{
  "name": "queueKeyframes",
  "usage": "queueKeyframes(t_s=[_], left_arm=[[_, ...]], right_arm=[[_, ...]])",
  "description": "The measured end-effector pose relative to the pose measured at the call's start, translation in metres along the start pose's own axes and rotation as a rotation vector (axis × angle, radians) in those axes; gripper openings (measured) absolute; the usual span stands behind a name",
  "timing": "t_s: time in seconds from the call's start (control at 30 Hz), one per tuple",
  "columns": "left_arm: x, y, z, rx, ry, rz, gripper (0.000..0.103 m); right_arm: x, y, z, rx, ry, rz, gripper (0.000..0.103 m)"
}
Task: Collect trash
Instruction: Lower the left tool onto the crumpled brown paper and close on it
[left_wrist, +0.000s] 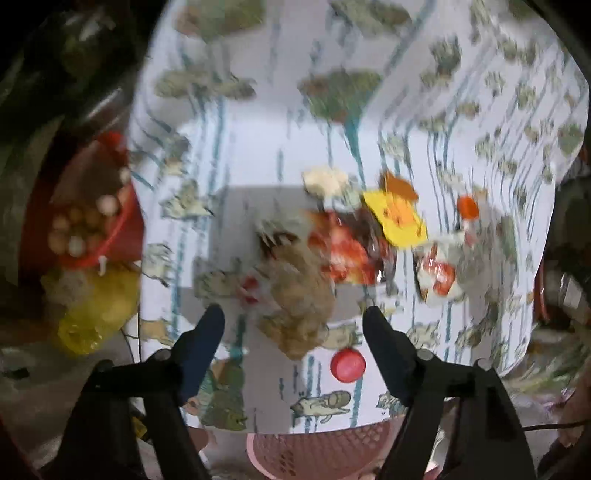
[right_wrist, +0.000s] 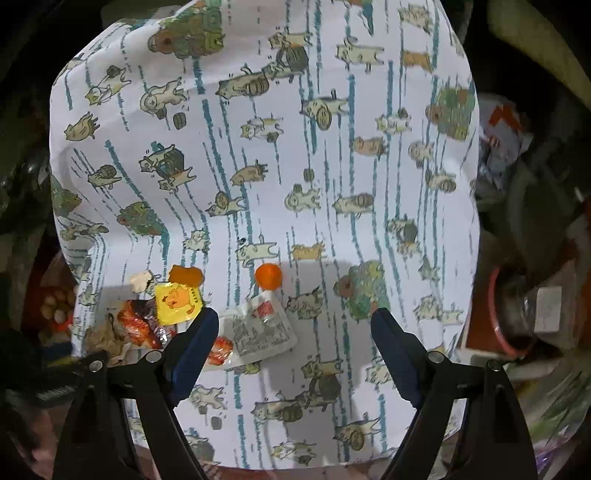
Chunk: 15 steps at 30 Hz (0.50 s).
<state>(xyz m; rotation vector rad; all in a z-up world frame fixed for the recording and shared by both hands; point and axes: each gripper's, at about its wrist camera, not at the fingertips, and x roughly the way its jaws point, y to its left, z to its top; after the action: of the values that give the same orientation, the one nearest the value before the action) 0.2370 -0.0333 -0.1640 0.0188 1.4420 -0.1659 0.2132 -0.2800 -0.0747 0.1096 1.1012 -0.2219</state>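
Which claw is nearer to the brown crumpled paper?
Left. The left claw hangs open right over the brown crumpled paper; the right claw is open beside the pile, the paper at its left.

A white cloth (right_wrist: 258, 166) printed with cats, barrels and blue streaks covers the work surface. A red bowl (left_wrist: 122, 236) of pale round items sits beside its edge, with a yellow bag (left_wrist: 96, 314) just beside it. A pink basket (left_wrist: 317, 454) shows below the cloth edge.
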Motion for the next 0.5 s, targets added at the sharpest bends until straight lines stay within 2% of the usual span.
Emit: queueKeyframes(t_s=[0.13,0.23,0.3,0.5], left_arm=[[0.018,-0.010,-0.001,0.056,-0.002,0.109,0.067],[0.027,-0.008,-0.001,0.061,-0.031,0.177,0.052],[0.022,-0.005,-0.001,0.040,-0.036,0.135,0.047],[-0.020,0.000,-0.007,0.029,-0.091,0.107,0.045]], right_arm=[[-0.007,0.006,-0.007,-0.032,-0.019,-0.025,0.086],[-0.007,0.007,-0.008,-0.042,0.003,0.005,0.086],[-0.005,0.004,-0.008,-0.030,0.006,-0.006,0.086],[0.005,-0.003,-0.005,0.008,0.040,-0.014,0.086]])
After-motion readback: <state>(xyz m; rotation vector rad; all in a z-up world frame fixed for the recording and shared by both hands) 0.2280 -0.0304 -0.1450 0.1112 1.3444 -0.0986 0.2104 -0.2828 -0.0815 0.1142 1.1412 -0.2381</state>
